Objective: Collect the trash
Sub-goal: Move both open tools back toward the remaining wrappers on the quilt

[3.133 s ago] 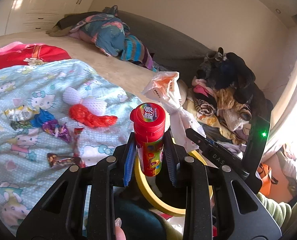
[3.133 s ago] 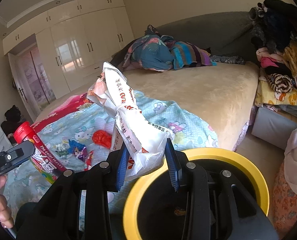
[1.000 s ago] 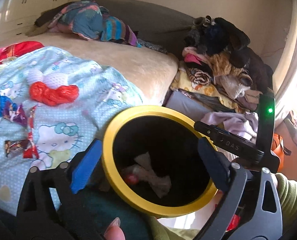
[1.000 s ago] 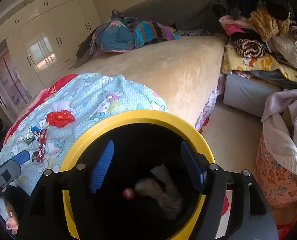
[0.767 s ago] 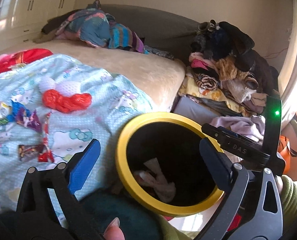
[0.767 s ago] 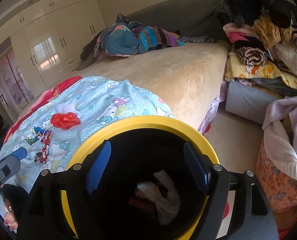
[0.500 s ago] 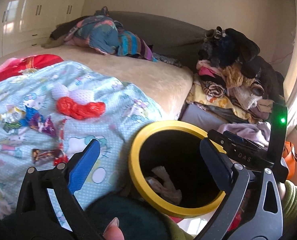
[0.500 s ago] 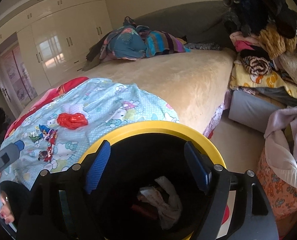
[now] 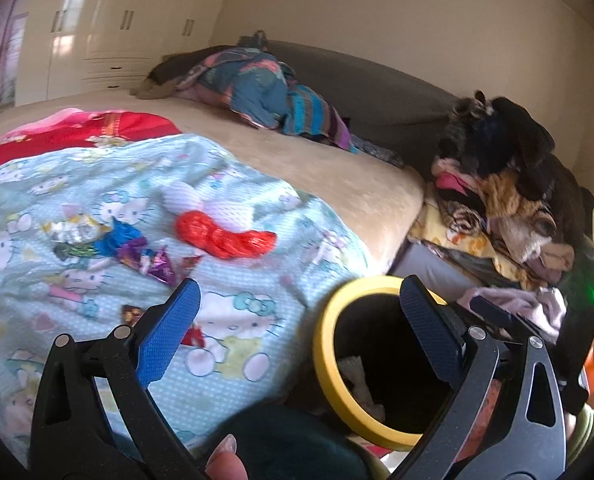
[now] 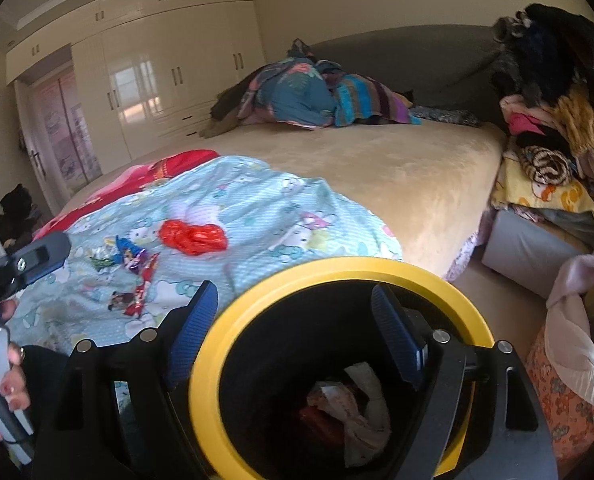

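Only the right wrist view looks straight down into the yellow-rimmed bin [image 10: 337, 268], w/ a crumpled white bag [image 10: 361, 404] and something red at the bottom; the left wrist view catches just the bin's rim [image 9: 325, 344] plus a white scrap inside. Left gripper [image 9: 297, 332] is spread wide and empty, angled over the bed edge w/ its right finger across the bin mouth; right gripper [image 10: 297, 336] also wide apart, empty, directly above the bin. Remaining trash, a red bag [image 9: 225, 236] and candy wrappers [image 9: 137, 248], lies on the Hello Kitty blanket [image 9: 237, 332] ahead-left of both grippers, well apart from them.
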Tool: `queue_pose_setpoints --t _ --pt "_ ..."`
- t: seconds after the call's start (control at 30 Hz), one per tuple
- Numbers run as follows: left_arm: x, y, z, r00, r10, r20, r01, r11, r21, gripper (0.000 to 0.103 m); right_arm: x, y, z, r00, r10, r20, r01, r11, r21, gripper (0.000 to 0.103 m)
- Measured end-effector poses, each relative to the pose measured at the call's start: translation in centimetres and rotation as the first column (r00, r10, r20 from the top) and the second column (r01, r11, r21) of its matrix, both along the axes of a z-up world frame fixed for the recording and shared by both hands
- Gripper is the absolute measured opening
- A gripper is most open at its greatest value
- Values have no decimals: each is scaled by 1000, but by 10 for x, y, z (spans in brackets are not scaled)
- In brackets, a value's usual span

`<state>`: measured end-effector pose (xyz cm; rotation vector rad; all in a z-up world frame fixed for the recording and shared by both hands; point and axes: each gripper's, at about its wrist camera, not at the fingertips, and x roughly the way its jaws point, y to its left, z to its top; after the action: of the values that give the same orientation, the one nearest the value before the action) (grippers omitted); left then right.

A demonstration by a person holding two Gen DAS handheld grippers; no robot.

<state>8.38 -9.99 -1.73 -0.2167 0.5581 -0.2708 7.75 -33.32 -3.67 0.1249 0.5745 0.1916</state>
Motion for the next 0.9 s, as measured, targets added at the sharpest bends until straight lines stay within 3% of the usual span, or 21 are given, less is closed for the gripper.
queue_pose_setpoints --t 0.53,0.9 --pt "0 55 12 986 159 41 -158 987 -25 92 3 60 19 991 126 47 -125 992 -14 80" --pt "13 86 7 966 257 4 -257 965 -58 92 26 104 23 980 192 49 -192 981 -11 82"
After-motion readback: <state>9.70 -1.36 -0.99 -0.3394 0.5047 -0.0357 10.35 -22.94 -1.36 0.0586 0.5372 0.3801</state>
